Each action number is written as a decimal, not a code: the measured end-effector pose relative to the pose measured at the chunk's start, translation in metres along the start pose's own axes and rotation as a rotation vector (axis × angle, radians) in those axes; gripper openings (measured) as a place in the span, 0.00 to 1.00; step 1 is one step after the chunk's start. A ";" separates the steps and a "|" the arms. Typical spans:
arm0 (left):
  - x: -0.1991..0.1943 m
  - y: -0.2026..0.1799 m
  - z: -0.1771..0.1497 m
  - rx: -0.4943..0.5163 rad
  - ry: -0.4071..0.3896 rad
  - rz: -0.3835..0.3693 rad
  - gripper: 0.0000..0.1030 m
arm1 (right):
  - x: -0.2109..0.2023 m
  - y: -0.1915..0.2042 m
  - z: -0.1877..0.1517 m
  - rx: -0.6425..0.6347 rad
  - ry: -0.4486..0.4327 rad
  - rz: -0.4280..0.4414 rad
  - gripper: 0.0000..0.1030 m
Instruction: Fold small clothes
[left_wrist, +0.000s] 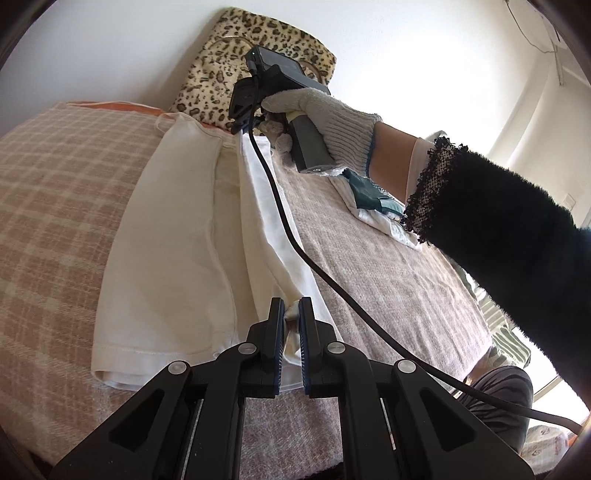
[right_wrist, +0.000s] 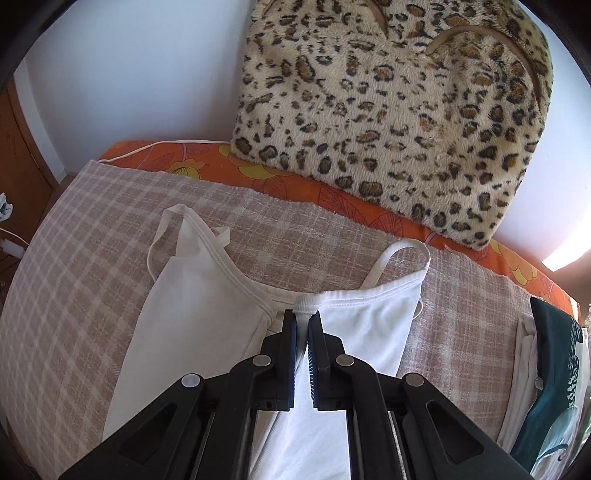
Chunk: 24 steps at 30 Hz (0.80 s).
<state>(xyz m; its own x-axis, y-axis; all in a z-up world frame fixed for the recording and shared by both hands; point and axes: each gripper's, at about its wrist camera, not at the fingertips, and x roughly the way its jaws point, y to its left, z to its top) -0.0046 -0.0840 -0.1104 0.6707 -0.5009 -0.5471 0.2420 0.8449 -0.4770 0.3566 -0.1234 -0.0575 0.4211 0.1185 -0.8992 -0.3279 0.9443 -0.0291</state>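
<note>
A white strappy tank top (left_wrist: 166, 258) lies lengthwise on the plaid blanket, partly folded along its middle. My left gripper (left_wrist: 291, 314) is shut on a pinch of its hem edge. My right gripper (right_wrist: 303, 320) is shut on the neckline fold of the same tank top (right_wrist: 362, 332), between the two shoulder straps. In the left wrist view the right gripper (left_wrist: 242, 125) shows at the far end of the top, held by a gloved hand, with its fingers mostly hidden by its body.
A leopard-print cushion (right_wrist: 399, 122) leans on the wall behind an orange floral sheet (right_wrist: 295, 184). Folded white and teal clothes (right_wrist: 550, 376) lie at the right on the beige plaid blanket (right_wrist: 74, 280). A black cable (left_wrist: 332, 280) runs across the bed.
</note>
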 end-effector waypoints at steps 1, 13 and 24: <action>0.001 0.002 -0.001 -0.004 0.006 0.004 0.06 | 0.004 0.004 0.000 -0.005 0.005 -0.005 0.03; 0.010 0.015 -0.008 -0.039 0.067 0.038 0.08 | 0.037 0.032 -0.012 -0.057 0.040 -0.030 0.10; -0.029 0.009 -0.004 0.011 0.081 0.022 0.21 | -0.013 0.004 -0.027 0.049 -0.051 0.104 0.38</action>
<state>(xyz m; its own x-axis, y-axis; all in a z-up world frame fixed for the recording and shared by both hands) -0.0249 -0.0628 -0.1012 0.6171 -0.4950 -0.6117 0.2357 0.8580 -0.4564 0.3273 -0.1298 -0.0573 0.4302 0.2313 -0.8726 -0.3307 0.9398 0.0860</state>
